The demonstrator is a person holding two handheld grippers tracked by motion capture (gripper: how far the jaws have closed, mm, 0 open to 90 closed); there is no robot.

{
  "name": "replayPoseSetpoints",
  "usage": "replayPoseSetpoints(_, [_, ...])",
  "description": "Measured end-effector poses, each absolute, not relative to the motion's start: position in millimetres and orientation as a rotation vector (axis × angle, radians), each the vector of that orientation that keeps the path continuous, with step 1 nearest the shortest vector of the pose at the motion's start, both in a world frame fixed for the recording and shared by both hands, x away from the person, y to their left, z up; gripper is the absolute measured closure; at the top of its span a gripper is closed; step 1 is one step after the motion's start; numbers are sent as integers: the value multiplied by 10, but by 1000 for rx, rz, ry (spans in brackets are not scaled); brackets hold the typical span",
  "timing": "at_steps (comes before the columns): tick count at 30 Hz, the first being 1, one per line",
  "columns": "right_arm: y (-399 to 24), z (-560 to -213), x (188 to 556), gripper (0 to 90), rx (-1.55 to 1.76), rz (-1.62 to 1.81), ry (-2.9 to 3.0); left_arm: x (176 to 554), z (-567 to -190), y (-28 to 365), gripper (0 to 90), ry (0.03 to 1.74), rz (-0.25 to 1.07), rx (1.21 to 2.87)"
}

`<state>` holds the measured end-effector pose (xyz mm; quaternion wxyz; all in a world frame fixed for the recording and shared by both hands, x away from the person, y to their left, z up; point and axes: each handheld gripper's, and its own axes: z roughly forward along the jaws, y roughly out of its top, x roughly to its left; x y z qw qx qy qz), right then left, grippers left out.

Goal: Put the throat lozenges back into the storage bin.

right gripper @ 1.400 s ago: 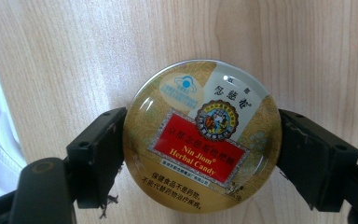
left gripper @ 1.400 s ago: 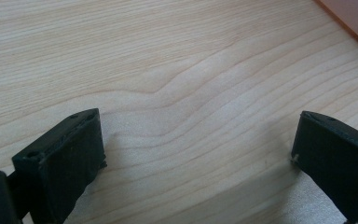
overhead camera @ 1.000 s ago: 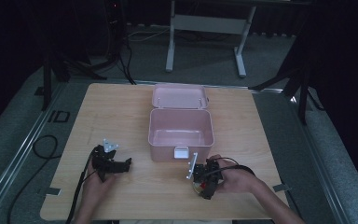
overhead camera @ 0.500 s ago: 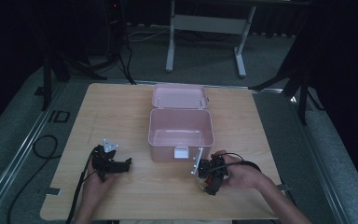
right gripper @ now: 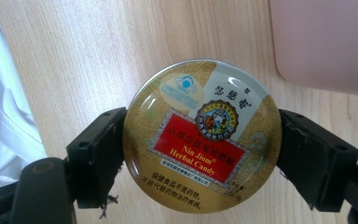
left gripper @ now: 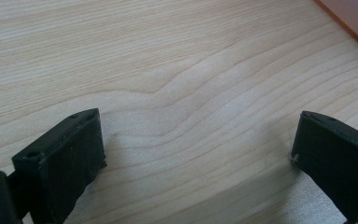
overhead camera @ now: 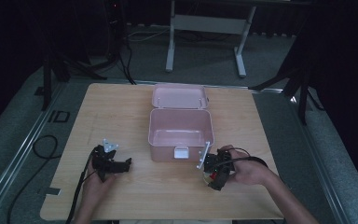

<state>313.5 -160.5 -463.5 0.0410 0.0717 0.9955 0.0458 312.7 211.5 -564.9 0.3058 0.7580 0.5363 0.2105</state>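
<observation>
The right gripper (right gripper: pixel 200 154) clamps a round gold candy tin (right gripper: pixel 201 135) near the wooden desk's (overhead camera: pixel 121 112) front edge — just beside the open pink plastic box (overhead camera: pixel 181 128); the left gripper (left gripper: pixel 200 154) gapes wide, holding nothing.

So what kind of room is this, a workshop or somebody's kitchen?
Probably a lab or recording studio, not a kitchen: a lone wooden table stands on grey carpet amid dark drapes and black stands, with cables trailing across the floor. On it sit just a pink box and two hand-held grippers.
</observation>
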Motion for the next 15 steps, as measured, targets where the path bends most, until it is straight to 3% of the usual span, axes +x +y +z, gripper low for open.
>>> replayPoseSetpoints(15, [-1739,-4434,3197,199,244,126,3024,3127,-5649,2115,25,1419,557,2007])
